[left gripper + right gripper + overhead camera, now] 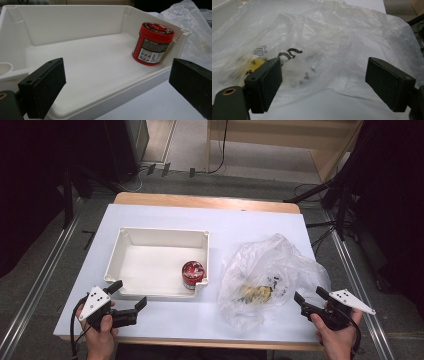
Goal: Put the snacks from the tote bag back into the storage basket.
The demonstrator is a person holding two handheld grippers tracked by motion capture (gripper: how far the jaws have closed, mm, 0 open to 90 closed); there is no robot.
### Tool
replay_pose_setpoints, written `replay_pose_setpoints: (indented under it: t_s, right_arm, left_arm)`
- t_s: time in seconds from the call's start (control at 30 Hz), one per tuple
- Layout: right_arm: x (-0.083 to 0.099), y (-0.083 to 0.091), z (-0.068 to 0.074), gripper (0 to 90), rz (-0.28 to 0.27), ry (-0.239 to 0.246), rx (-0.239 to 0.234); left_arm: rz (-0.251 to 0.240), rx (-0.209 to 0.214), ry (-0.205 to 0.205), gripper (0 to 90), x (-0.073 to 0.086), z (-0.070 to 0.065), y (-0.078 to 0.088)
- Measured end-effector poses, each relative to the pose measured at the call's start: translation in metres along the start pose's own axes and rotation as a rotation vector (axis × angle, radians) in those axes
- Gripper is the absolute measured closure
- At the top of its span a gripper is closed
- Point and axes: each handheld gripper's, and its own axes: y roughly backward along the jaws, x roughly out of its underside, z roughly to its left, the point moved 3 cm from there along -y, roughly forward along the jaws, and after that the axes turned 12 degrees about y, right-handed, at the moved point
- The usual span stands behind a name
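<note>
Tools gape wide, empty: left tool (131,296) by tray (116,257), right tool (311,297) facing bag (270,265).

Plastic bag (272,277): clear, thin, crumpled & puffed up, lying just right of the white tray (165,240), not touching it. Black print on its side; sth yellow inside (254,293), blurred thru the film, low on the side away from the tray's far wall.

Red jar (192,275): small, round, red lid w/ print, dark label w/ white panel. Stands upright inside the tray, in its near right corner, close against the right wall.
</note>
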Motion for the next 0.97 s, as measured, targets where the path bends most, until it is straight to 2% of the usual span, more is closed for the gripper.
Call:
replay_pose_setpoints:
  t_s: [0.23, 0.5, 0.57, 0.63, 0.7, 0.8, 0.97]
  right_arm:
    - [0.011, 0.008, -0.005, 14.5, 0.014, -0.01, 0.008]
    - [0.014, 0.015, -0.012, 14.5, -0.006, -0.04, 0.024]
    - [0.014, 0.016, -0.012, 14.5, -0.007, -0.04, 0.025]
    - [0.013, 0.019, -0.012, 14.5, -0.019, -0.059, 0.023]
    - [0.012, 0.023, -0.012, 14.5, -0.032, -0.069, 0.025]
    - [0.014, 0.028, -0.01, 14.5, -0.032, -0.045, 0.056]
    - [0.014, 0.033, -0.011, 14.4, -0.046, -0.071, 0.065]
  left_arm:
    - [-0.005, -0.009, 0.004, 0.7, 0.0, 0.004, 0.008]
    - [-0.019, -0.026, 0.008, 0.7, 0.0, 0.012, 0.021]
    - [-0.019, -0.041, -0.025, 0.8, 0.0, 0.013, 0.025]
    - [-0.017, -0.062, -0.076, 0.8, 0.0, 0.015, 0.032]
    - [-0.012, -0.078, -0.097, 0.8, 0.001, 0.018, 0.033]
    - [0.008, -0.081, -0.079, 0.8, 0.003, 0.026, 0.034]
    - [0.007, -0.061, -0.051, 0.8, 0.003, 0.028, 0.032]
